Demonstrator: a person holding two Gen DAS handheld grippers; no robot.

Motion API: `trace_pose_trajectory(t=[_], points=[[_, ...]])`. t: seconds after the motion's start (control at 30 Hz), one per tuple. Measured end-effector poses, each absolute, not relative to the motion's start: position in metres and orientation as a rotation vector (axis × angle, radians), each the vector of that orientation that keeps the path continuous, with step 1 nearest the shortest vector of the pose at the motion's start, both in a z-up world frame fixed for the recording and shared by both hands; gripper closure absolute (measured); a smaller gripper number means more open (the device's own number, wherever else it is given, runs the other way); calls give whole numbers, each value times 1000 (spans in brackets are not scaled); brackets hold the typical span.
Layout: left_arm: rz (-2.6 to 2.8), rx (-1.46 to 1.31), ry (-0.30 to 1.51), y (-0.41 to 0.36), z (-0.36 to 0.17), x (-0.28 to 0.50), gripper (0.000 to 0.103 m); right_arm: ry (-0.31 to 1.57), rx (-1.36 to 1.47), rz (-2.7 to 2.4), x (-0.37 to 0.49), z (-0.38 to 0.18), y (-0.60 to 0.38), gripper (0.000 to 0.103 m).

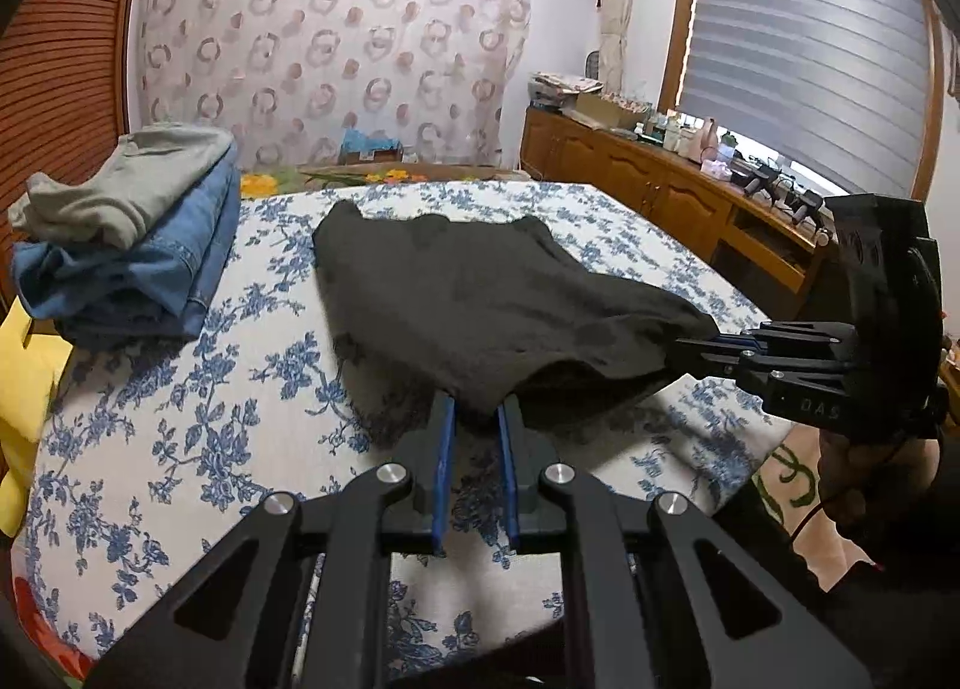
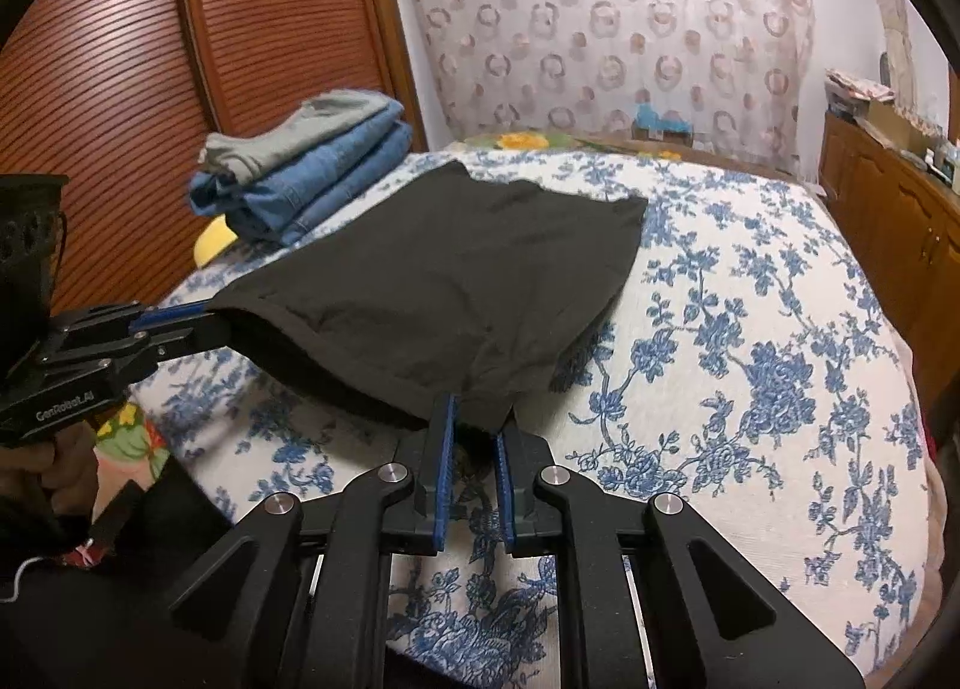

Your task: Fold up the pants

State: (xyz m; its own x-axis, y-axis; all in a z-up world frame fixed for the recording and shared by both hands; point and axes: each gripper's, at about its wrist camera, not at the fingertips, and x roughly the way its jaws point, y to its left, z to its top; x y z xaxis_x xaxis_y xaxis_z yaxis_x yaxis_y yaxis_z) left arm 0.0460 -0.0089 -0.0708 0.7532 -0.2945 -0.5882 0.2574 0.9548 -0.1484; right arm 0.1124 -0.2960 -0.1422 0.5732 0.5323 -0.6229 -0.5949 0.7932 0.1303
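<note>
Black pants [image 1: 456, 293] lie spread on our bed [image 1: 180, 401], over its white cover with a blue flower print, and we hold their near edge at two corners. Our left gripper [image 1: 477, 410] has its blue pads [image 1: 445, 449] pinched nearly together on the near hem, the cloth bunched between the tips and raised a little off the cover. Our right gripper [image 2: 477, 419] is closed the same way on the other near corner, a fold of black cloth caught between its fingers [image 2: 443, 437]. Between the two grips the near edge sags, and we can see a dark gap under it where it hangs clear of the bed. The far end of the pants rests flat on the cover.

From the left wrist view the right gripper [image 1: 690, 350] reaches in from the right side, its tips buried in the cloth. From the right wrist view the left gripper [image 2: 207, 317] comes in from the left in the same manner.

At the far left corner of the bed sits a stack [image 1: 132, 233] of folded clothes, blue jeans below and a grey piece on top, apart from the pants. A wooden cabinet [image 1: 648, 185] runs along the wall to the right.
</note>
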Motion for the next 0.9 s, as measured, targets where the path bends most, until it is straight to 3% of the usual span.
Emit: trace_pose_trajectory(t=[0.5, 0.6, 0.9], points=[[-300, -39, 627, -9, -59, 38, 94, 687, -121, 653, 106, -136, -298, 94], [-287, -35, 683, -8, -73, 44, 79, 709, -111, 646, 110, -143, -301, 94], [-334, 9, 811, -25, -116, 57, 69, 720, -106, 646, 110, -148, -303, 94]])
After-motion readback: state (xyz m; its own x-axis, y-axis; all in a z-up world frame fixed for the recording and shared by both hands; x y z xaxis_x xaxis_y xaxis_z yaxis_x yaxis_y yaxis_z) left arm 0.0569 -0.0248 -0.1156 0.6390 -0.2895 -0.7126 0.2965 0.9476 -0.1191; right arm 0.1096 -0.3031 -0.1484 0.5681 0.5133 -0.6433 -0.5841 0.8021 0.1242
